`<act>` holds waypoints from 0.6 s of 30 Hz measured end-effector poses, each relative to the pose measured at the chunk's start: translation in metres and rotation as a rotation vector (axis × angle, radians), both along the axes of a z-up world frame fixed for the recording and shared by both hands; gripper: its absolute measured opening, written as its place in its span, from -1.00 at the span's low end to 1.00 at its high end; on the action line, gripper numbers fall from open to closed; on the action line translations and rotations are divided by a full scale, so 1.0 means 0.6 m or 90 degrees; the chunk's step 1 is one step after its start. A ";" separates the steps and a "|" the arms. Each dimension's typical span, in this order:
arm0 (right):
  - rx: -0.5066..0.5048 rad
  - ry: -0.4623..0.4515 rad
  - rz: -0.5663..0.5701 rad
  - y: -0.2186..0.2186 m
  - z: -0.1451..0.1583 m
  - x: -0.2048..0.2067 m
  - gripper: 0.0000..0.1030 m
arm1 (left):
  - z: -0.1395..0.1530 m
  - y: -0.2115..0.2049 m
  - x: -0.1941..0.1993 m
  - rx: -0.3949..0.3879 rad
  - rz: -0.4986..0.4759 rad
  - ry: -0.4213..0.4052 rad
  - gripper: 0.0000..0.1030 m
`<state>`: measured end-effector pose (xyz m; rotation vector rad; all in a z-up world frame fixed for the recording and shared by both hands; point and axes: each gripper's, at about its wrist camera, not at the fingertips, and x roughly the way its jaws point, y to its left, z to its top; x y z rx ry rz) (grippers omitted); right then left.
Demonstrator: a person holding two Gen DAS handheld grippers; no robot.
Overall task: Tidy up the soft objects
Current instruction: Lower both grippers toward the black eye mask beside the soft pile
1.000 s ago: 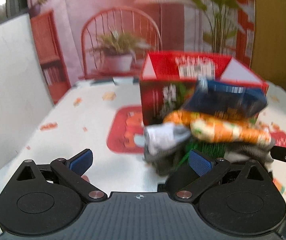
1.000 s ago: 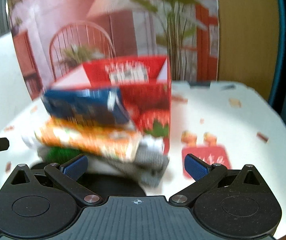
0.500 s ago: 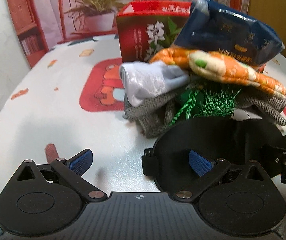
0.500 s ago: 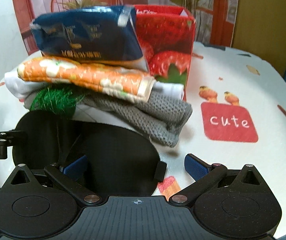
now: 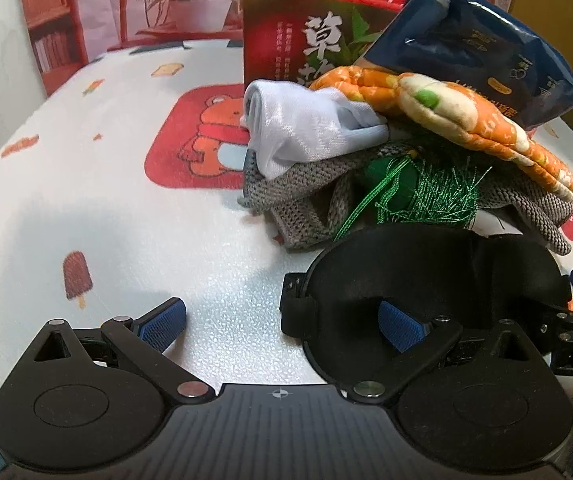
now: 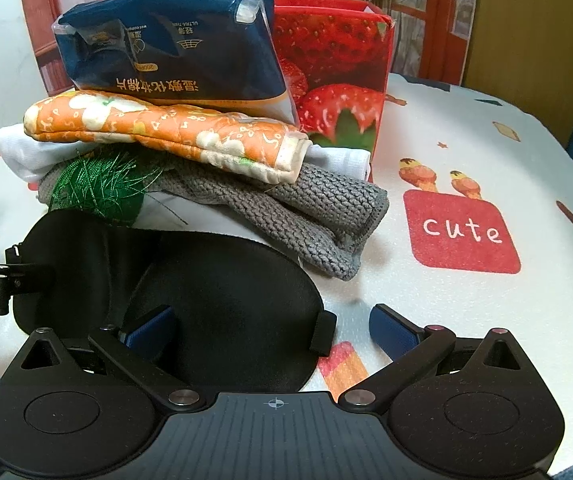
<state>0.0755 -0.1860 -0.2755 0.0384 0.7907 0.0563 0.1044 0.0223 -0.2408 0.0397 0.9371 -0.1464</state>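
both hand-held grippers spread wide, gripping nothing — left hand-held gripper (image 5: pixel 282 322), right hand-held gripper (image 6: pixel 272 326). black eye mask (image 6: pixel 222 300) flat on surface (image 5: pixel 106 232) under them, soft pile (image 6: pixel 190 140) just behind — red box (image 6: pixel 338 80) at back.

My right hand-held gripper (image 6: pixel 272 330) gapes over a black eye mask (image 6: pixel 222 300); at twelve o'clock a soft pile (image 6: pixel 190 152) fronts a strawberry box (image 6: pixel 338 76).

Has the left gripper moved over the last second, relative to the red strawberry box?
Yes. The left gripper has moved forward and down toward the pile; the red strawberry box now looms larger, and a black eye mask lies at its fingers.
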 end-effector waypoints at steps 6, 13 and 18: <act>-0.007 0.004 0.001 0.001 0.001 0.000 0.99 | -0.004 -0.003 -0.007 0.010 -0.007 -0.014 1.00; -0.008 0.005 0.009 -0.001 -0.001 0.001 0.99 | -0.005 -0.004 -0.009 0.015 -0.011 -0.004 1.00; 0.028 0.008 -0.004 -0.016 0.008 -0.008 0.99 | -0.006 -0.004 -0.008 0.016 -0.012 -0.003 1.00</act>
